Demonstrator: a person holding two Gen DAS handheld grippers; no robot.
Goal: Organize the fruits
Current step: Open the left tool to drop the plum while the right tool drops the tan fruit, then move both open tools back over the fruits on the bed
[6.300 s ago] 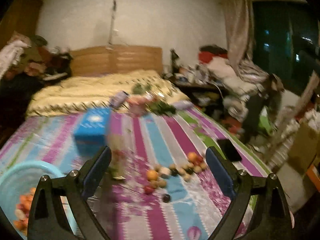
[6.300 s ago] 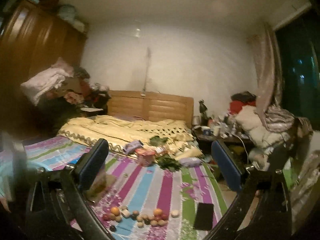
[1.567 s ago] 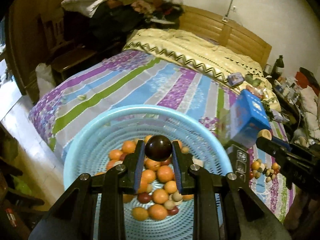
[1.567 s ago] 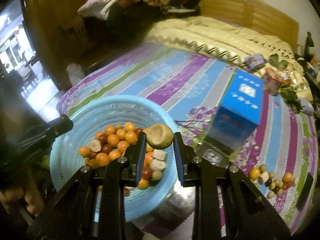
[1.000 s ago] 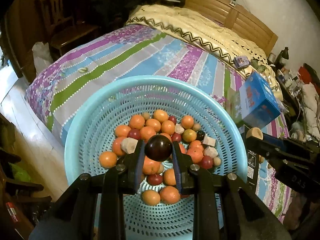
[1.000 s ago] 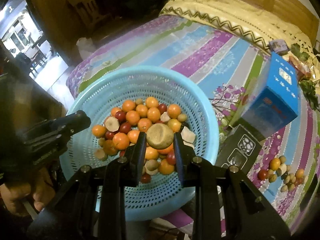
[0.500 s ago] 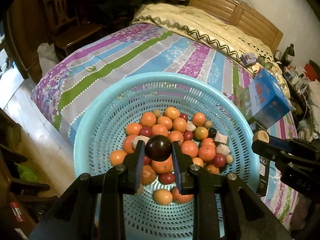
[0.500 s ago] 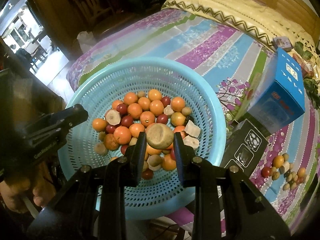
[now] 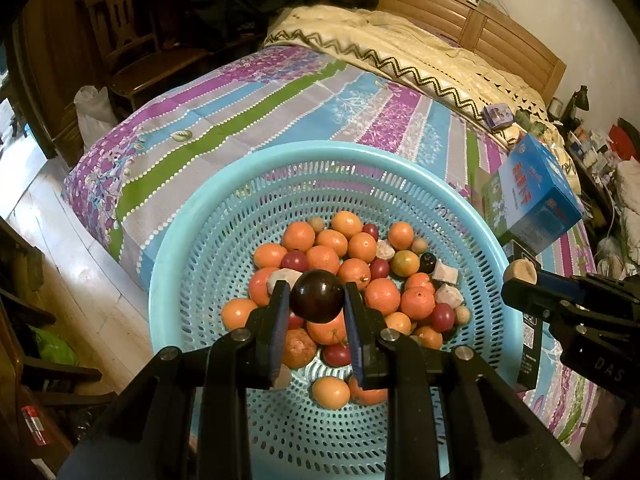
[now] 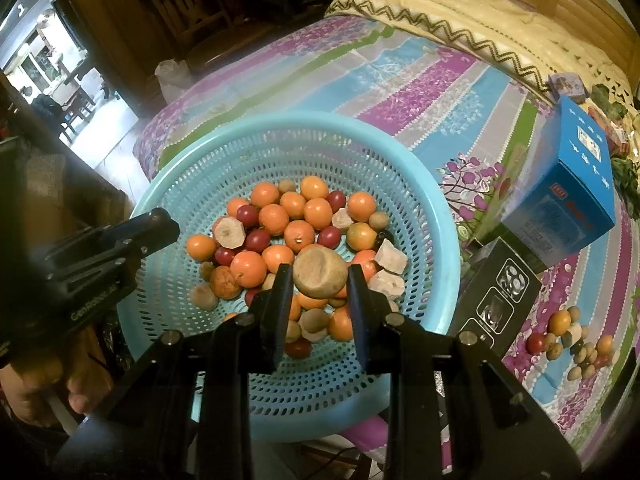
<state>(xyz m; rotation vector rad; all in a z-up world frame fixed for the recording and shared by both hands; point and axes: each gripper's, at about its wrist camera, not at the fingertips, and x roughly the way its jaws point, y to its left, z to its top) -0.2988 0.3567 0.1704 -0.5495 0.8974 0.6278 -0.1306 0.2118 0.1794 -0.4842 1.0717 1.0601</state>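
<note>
A light blue perforated basket sits on the near corner of the bed and holds several oranges, dark red plums and pale tan fruits. My left gripper is shut on a dark plum above the fruit pile. My right gripper is shut on a tan round fruit above the pile; it also shows in the left wrist view. The left gripper shows at the left of the right wrist view. A small loose pile of fruits lies on the bedspread at the right.
A blue carton and a black box stand right of the basket. The striped bedspread runs to a cream quilt and wooden headboard. A wooden chair and floor lie left of the bed.
Both grippers, earlier open over the bed, hold fruit and have moved in over the basket. In the last second they have shifted slightly; the basket appears a little further forward.
</note>
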